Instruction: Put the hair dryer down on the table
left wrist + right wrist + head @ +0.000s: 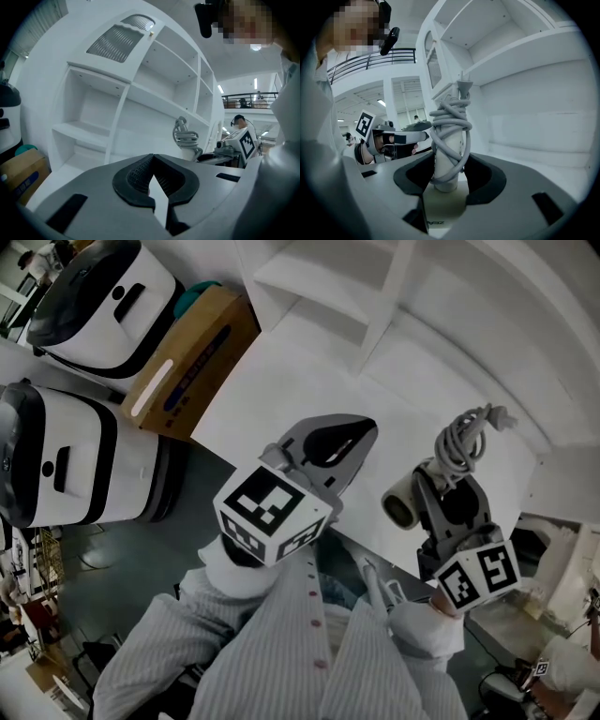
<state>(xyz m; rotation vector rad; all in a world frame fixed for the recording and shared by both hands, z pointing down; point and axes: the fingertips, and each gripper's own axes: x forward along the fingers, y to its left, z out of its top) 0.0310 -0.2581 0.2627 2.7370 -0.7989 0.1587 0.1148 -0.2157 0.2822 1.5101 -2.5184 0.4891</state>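
While the right hand-held gripper (pixel 447 169) clamps its jaws on the hair dryer (pixel 405 501), the appliance hangs over the near edge of the white surface (pixel 281 381) and appears not to be resting on it. Seen from the right gripper view, the pale handle stands upright between the jaws, with the grey cord (pixel 451 123) wound round it in loops and the plug poking up at the top. From the head view, the dryer's round mouth points left, towards the left hand-held gripper (pixel 361 432). That one is held over the surface just beside the dryer; its jaws meet at the tips and hold nothing. A white shelf unit (pixel 375 296) stands at the far side of the surface. As a judgement, the task is partly done: the dryer has been brought to the surface, while lowering it, letting go and drawing clear are left.
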